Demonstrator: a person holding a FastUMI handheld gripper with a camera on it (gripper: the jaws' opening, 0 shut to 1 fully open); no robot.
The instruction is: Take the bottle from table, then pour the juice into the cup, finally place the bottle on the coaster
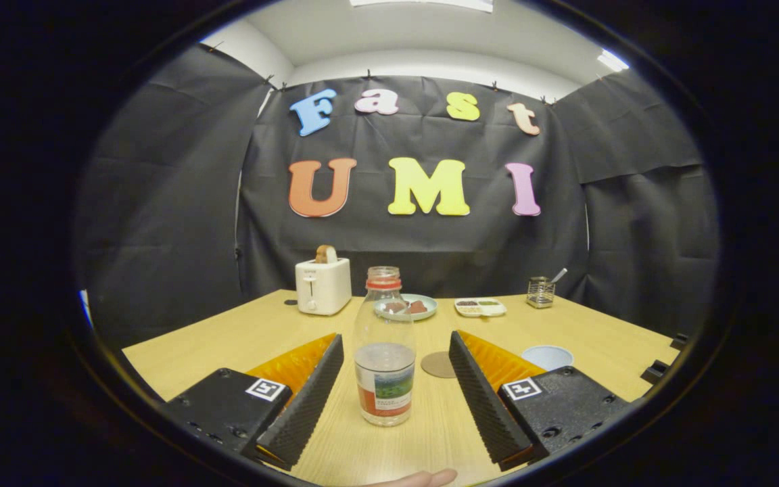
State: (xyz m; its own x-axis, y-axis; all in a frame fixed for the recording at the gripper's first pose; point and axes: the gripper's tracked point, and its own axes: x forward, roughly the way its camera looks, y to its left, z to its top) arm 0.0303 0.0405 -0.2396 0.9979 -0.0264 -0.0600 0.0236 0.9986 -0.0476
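Clear, uncapped bottle [383, 352] stands upright, partly filled, between the gripper's [396, 352] spread fingers, untouched.

Clear glossy plastic bottle [384, 352] stands on a matt wood-grain table [241, 338].

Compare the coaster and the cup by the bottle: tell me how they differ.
The coaster is a flat brown disc lying on the table; the cup is a pale, open-topped vessel with raised walls. The coaster sits just behind the bottle, between the open gripper fingers; the cup lies outside the right finger. Both are round and stand apart from the bottle.
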